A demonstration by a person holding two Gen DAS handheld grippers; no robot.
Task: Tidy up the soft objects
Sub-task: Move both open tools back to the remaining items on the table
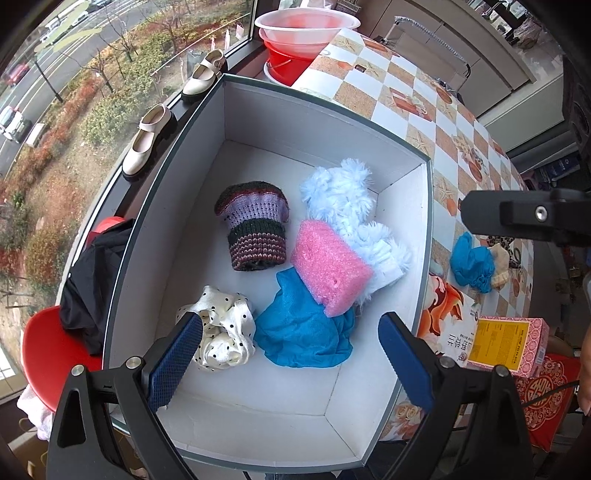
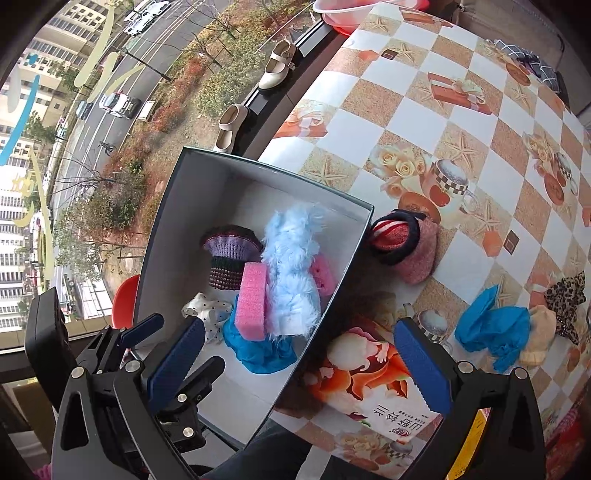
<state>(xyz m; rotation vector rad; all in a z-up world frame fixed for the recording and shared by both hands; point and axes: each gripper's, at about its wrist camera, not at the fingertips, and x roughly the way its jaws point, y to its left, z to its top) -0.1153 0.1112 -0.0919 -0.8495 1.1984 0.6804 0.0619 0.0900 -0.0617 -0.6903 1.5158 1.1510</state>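
Note:
A white box [image 1: 332,122] holds a striped knit piece [image 1: 255,225], a fluffy light-blue piece [image 1: 343,199], a pink sponge [image 1: 328,266], a blue cloth [image 1: 299,328] and a white polka-dot cloth [image 1: 225,332]. My left gripper [image 1: 291,358] is open and empty above the box's near end. My right gripper [image 2: 299,362] is open and empty over the box's right wall [image 2: 332,295]. On the table lie a red-and-pink knit piece [image 2: 406,247], a blue cloth [image 2: 491,332], a cream piece [image 2: 539,332] and a leopard scrunchie [image 2: 565,299].
A checkered tablecloth [image 2: 443,110] covers the table. A pink carton [image 1: 506,343] and a printed booklet [image 2: 369,373] lie near the front. Shoes [image 1: 147,140] stand on the windowsill. Red and white basins [image 1: 303,33] sit at the back. A red chair [image 1: 48,350] carries dark clothing.

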